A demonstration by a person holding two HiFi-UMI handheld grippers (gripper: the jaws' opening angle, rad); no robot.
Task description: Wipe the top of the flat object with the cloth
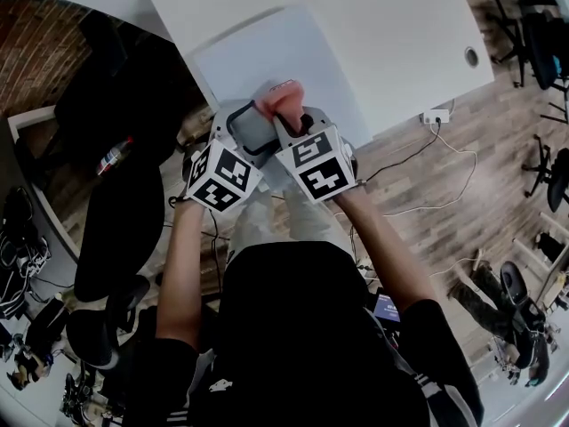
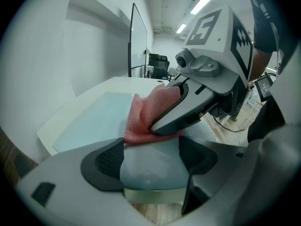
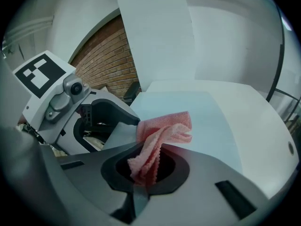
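A pale blue flat board (image 1: 267, 56) lies on the white table (image 1: 391, 34). A pink cloth (image 1: 280, 99) rests on the board's near part, bunched in my right gripper (image 1: 283, 114), which is shut on it. In the right gripper view the cloth (image 3: 162, 131) fans out from the closed jaws of my right gripper (image 3: 146, 173) over the board (image 3: 188, 107). My left gripper (image 1: 242, 123) sits close beside it at the board's near edge. Its jaws stand open in the left gripper view (image 2: 153, 157), with only the board (image 2: 99, 117) between the pads and the cloth (image 2: 146, 117) just ahead.
Black office chairs (image 1: 116, 229) stand left of the table. A white power strip (image 1: 436, 116) with a trailing cable lies on the wooden floor at the right. The table's far side and a dark-framed panel (image 2: 138, 46) lie beyond the board.
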